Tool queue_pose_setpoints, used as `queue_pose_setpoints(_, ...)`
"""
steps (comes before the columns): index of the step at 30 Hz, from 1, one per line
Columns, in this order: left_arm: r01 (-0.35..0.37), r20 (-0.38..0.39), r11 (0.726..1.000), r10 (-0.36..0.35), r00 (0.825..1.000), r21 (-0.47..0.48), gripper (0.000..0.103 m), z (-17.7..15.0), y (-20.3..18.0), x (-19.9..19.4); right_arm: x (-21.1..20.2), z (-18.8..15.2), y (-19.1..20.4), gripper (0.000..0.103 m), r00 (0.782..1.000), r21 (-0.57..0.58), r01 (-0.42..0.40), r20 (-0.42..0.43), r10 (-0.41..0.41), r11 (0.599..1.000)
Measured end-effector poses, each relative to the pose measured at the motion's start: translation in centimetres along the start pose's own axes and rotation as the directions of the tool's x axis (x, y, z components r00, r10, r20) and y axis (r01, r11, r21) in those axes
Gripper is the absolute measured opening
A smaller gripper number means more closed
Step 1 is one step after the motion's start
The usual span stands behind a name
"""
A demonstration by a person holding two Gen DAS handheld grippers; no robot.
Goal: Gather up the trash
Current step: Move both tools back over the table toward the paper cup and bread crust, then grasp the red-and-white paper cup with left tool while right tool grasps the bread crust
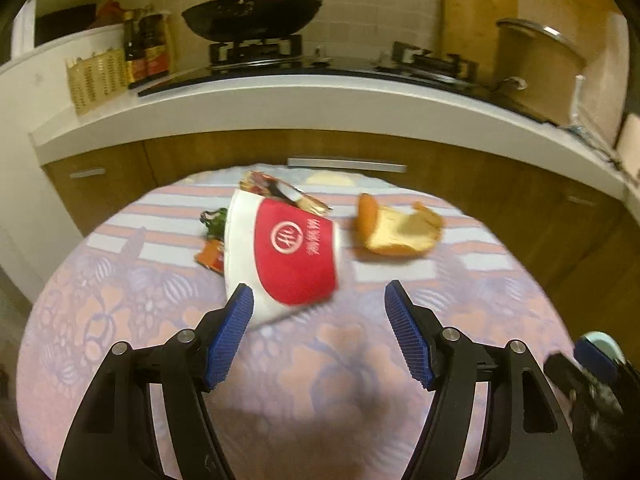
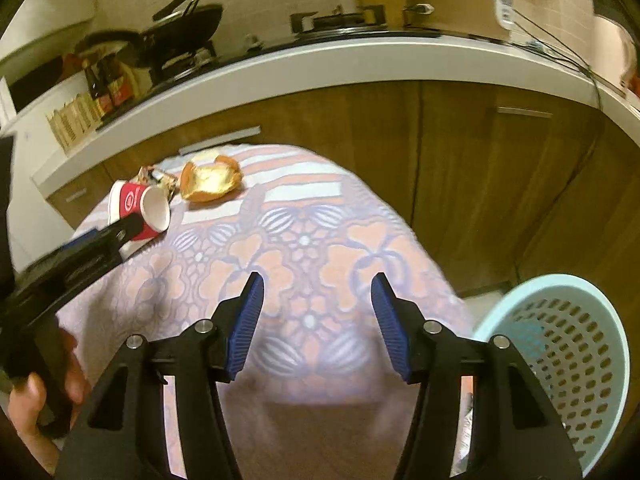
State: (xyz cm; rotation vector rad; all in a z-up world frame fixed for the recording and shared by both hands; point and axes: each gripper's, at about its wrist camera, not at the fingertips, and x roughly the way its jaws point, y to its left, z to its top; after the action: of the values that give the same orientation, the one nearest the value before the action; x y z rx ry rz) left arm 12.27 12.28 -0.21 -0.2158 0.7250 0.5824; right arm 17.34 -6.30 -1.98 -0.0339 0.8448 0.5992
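A red and white paper cup (image 1: 296, 256) lies on its side on the round table's patterned cloth (image 1: 320, 392). My left gripper (image 1: 319, 286) is open just short of the cup, its left pad (image 1: 234, 328) close beside the cup's near end, not pressing it. Orange peel (image 1: 400, 228) lies to the cup's right. Behind and left of the cup are snack wrappers (image 1: 280, 190), a green wrapper (image 1: 214, 220) and an orange packet (image 1: 210, 258). My right gripper (image 2: 318, 276) hangs open and empty over the cloth (image 2: 304, 240), far from the cup (image 2: 138, 208) and peel (image 2: 210, 180).
A pale blue perforated basket (image 2: 560, 344) stands low beside the table at the right. A white counter (image 1: 320, 104) with a wok (image 1: 252, 16), bottles and a pot runs behind, with wooden cabinets (image 2: 460, 168) below. A hand (image 2: 28, 400) holds the left gripper's handle.
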Motion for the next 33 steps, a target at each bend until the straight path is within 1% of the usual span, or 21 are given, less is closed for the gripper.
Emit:
queue_pose_setpoints(2,-0.054,-0.004,0.998,0.054,0.999,0.017,0.066,0.3,-0.5,1.3,1.0,-0.3,0.6,0.053,1.000,-0.018,0.006,-0.019,-0.007,1.000)
queue_pose_setpoints(3,-0.071,-0.005,0.997,0.072,0.997,0.022,0.066,0.3,-0.7,1.7,1.4,-0.3,0.9,0.053,0.999,-0.031,0.022,-0.035,-0.023,0.999)
queue_pose_setpoints(6,-0.151,-0.017,0.988,0.151,0.988,0.036,0.066,0.3,-1.0,3.1,1.4,-0.2,1.2,0.054,1.000,-0.044,0.006,-0.023,-0.007,0.999)
queue_pose_setpoints(7,-0.180,-0.020,0.983,0.181,0.983,0.039,0.065,0.4,-1.0,3.3,1.4,-0.2,1.2,0.054,1.000,-0.043,0.002,-0.026,-0.003,0.999)
queue_pose_setpoints(10,-0.175,-0.019,0.984,0.175,0.984,0.032,0.063,0.5,0.0,2.9,1.6,-0.3,0.8,0.055,0.999,-0.028,-0.020,-0.029,0.019,0.999)
queue_pose_setpoints(12,-0.159,-0.040,0.987,0.159,0.986,0.015,0.060,0.3,1.0,2.8,1.5,-0.3,0.5,0.055,0.999,-0.016,-0.035,-0.028,0.034,0.999)
queue_pose_setpoints(16,-0.067,-0.068,0.996,0.062,0.996,-0.062,0.059,-0.4,4.1,1.7,1.4,-0.3,0.4,0.055,0.999,-0.014,-0.041,-0.020,0.040,0.999)
queue_pose_setpoints(17,-0.044,-0.069,0.996,0.039,0.997,-0.073,0.058,-0.5,4.7,1.5,1.3,-0.3,0.5,0.056,0.999,-0.017,-0.041,-0.019,0.041,0.999)
queue_pose_setpoints(18,0.000,-0.066,0.996,-0.005,0.998,-0.086,0.058,-0.7,5.5,1.1,1.3,-0.3,0.6,0.056,0.999,-0.021,-0.040,-0.017,0.040,0.999)
queue_pose_setpoints(19,0.028,-0.063,0.996,-0.034,0.997,-0.090,0.058,-0.9,6.0,0.8,1.3,-0.3,0.7,0.057,0.999,-0.024,-0.039,-0.016,0.039,0.999)
queue_pose_setpoints(22,0.093,-0.041,0.992,-0.097,0.994,-0.083,0.060,-1.0,6.9,0.4,1.3,-0.3,0.7,0.058,0.999,-0.029,-0.035,-0.017,0.035,0.999)
queue_pose_setpoints(26,0.122,-0.027,0.992,-0.123,0.992,-0.044,0.068,-0.6,7.2,0.7,1.5,-0.3,0.8,0.058,0.999,-0.032,-0.032,-0.025,0.031,0.999)
queue_pose_setpoints(29,0.150,-0.033,0.988,-0.151,0.988,-0.020,0.070,-0.2,7.2,1.3,1.6,-0.3,0.8,0.059,0.999,-0.034,-0.028,-0.031,0.027,0.999)
queue_pose_setpoints(31,0.145,-0.042,0.989,-0.146,0.988,-0.017,0.070,0.0,7.3,1.8,1.7,-0.3,0.9,0.059,0.999,-0.038,-0.025,-0.037,0.024,0.999)
queue_pose_setpoints(33,0.156,-0.046,0.988,-0.157,0.987,-0.021,0.071,0.0,7.8,2.2,1.9,-0.4,1.0,0.060,0.999,-0.044,-0.023,-0.042,0.021,0.999)
